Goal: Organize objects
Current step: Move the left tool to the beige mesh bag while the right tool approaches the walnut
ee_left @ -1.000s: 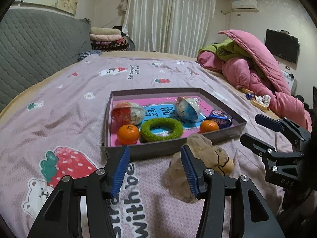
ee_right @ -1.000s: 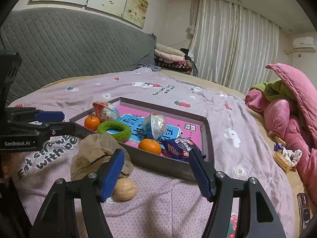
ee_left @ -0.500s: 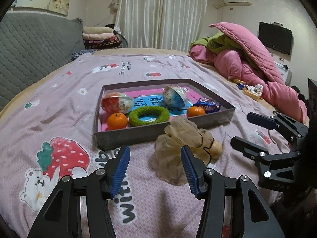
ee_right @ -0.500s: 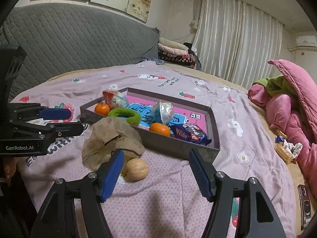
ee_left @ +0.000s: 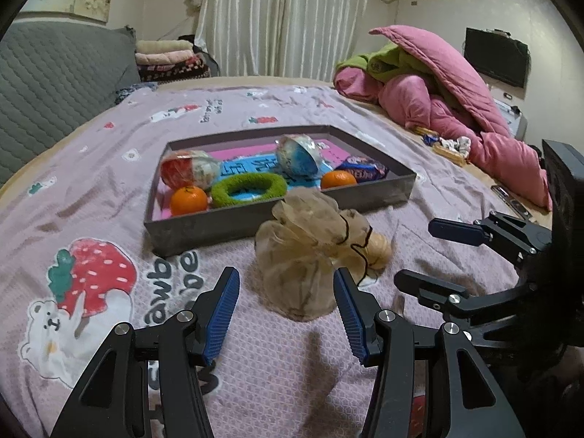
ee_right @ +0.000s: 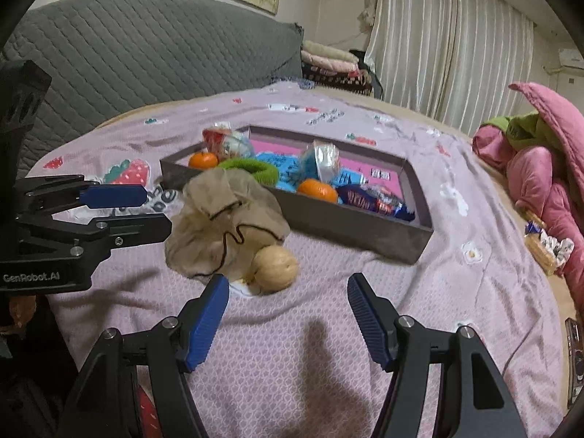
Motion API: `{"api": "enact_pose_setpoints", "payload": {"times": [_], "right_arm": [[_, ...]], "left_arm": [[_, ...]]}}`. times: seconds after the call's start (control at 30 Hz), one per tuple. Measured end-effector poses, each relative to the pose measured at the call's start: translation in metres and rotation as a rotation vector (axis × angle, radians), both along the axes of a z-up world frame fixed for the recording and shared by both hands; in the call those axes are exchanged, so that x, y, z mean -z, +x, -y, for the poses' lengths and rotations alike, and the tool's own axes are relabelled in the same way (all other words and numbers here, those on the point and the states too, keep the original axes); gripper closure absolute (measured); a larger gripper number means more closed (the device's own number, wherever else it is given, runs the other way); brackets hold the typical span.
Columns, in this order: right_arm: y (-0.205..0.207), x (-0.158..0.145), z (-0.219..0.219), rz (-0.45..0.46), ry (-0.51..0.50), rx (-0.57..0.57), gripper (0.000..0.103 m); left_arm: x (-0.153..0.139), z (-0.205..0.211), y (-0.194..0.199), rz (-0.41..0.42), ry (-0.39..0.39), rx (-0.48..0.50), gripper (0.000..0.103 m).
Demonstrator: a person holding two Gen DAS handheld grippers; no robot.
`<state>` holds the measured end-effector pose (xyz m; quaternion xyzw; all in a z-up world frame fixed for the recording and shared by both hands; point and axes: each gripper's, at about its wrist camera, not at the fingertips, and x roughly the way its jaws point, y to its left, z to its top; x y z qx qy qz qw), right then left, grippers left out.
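Looking mostly done: your tray (ee_left: 204, 233) on the bed already holds two oranges, the green ring (ee_left: 249, 189), both capsule toys and a snack pack. Left outside it: the mesh drawstring pouch (ee_right: 226, 215) and walnut (ee_right: 275, 265). Left tool (ee_left: 286, 312) and right tool (ee_right: 288, 314) both spread, pinching nothing.

Sitting in the one tray (ee_left: 277, 215): two oranges (ee_left: 188, 200), two wrapped eggs (ee_left: 297, 155), one green ring (ee_left: 249, 189), one snack packet (ee_left: 365, 173); lying outside, one pouch (ee_left: 306, 252), one walnut (ee_right: 274, 265).
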<state>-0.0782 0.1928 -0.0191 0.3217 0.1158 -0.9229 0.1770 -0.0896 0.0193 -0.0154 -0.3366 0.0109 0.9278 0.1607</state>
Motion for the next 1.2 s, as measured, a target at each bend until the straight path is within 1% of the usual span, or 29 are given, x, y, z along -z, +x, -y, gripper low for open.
{"api": "enact_pose_setpoints", "payload": {"times": [0.07, 0.23, 0.6, 0.87, 0.9, 1.07, 1.2], "right_arm": [[-0.003, 0.005, 0.0, 0.011, 0.018, 0.012, 0.036], [-0.01, 0.011, -0.001, 0.048, 0.009, 0.011, 0.036], [-0.02, 0.018, 0.008, 0.047, 0.039, -0.006, 0.036], [-0.034, 0.022, 0.011, 0.054, 0.029, -0.021, 0.036], [-0.035, 0.022, 0.011, 0.052, 0.029, -0.023, 0.037], [-0.041, 0.023, 0.013, 0.054, 0.025, -0.039, 0.046], [-0.043, 0.024, 0.017, 0.054, 0.033, -0.056, 0.057]], "left_arm": [[0.003, -0.003, -0.001, 0.009, -0.005, 0.006, 0.048], [0.007, -0.004, -0.006, 0.026, 0.009, 0.007, 0.048], [0.01, -0.002, -0.027, 0.041, 0.033, -0.019, 0.048], [0.017, -0.006, -0.043, 0.049, 0.034, -0.012, 0.048], [0.018, -0.006, -0.045, 0.051, 0.036, -0.008, 0.048], [0.024, -0.008, -0.055, 0.064, 0.044, -0.001, 0.048], [0.028, -0.008, -0.062, 0.077, 0.052, 0.0, 0.048]]}}
